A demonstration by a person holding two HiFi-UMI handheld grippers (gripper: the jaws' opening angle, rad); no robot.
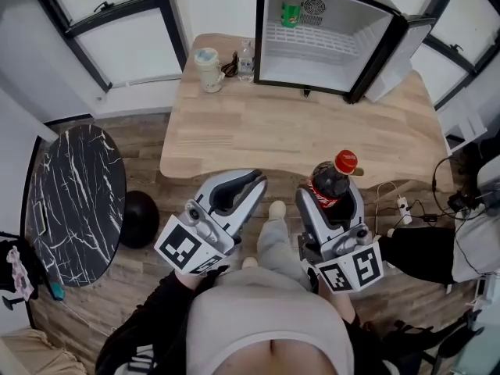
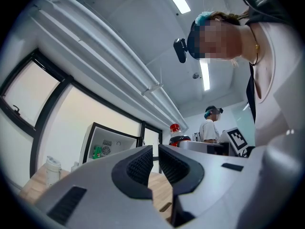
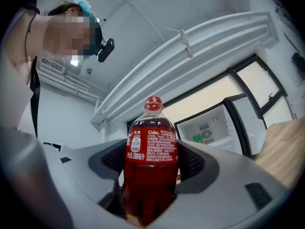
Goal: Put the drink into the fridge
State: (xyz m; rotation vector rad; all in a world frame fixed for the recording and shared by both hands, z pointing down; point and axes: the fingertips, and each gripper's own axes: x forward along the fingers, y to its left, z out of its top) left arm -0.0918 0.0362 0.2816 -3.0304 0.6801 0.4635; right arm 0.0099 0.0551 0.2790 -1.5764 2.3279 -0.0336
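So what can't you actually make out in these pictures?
- Green item in the fridge: too small in every view to identify.
- Cola bottle's lower half: head view, hidden inside the right gripper.
- Clear bottle beside the cup on the table: head view, too small to read its label.

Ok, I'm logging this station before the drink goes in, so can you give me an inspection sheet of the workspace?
Surface: wooden table, holding the fridge.
Job's things: cola bottle upright, off the table; fridge door open, green item on upper shelf.
Clutter: lidded cup, small clear bottle beside fridge.
Grippers: left claw shut, empty; right claw shut on cola bottle.
Cables: power strip with leads on floor, right.
Surroundings: black marble round table, windows.
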